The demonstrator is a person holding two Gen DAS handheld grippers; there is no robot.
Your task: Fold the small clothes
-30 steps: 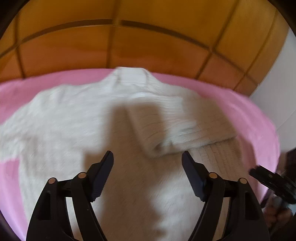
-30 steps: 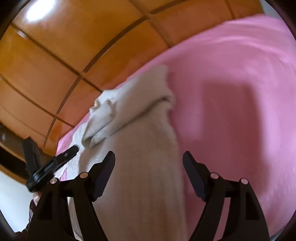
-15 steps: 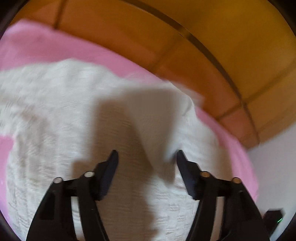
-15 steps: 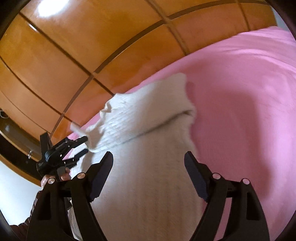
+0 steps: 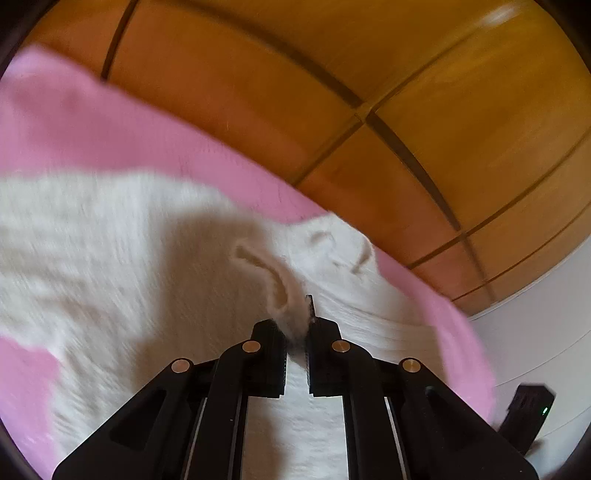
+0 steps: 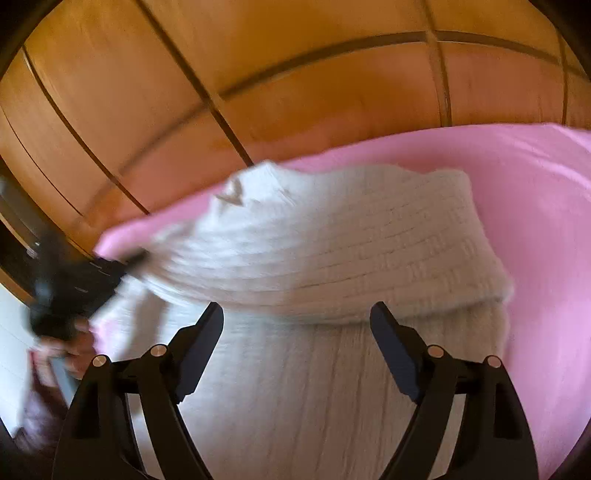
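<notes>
A pink sheet [image 5: 110, 140] covers the bed and fills the lower part of both views, smooth and plain in colour. Behind the bed stands a wall of orange-brown wood panels [image 5: 424, 92], split by dark grooves [image 5: 406, 155] into large rectangles. The panels are glossy: a pale glare [image 5: 498, 14] sits near the top right of the left wrist view. In the right wrist view the same panels [image 6: 295, 74] run across the whole upper half, meeting the sheet [image 6: 535, 184] along a curved line. At the right edge of the left wrist view a white wall [image 5: 535, 350] adjoins the wood. The light is soft and warm.
</notes>
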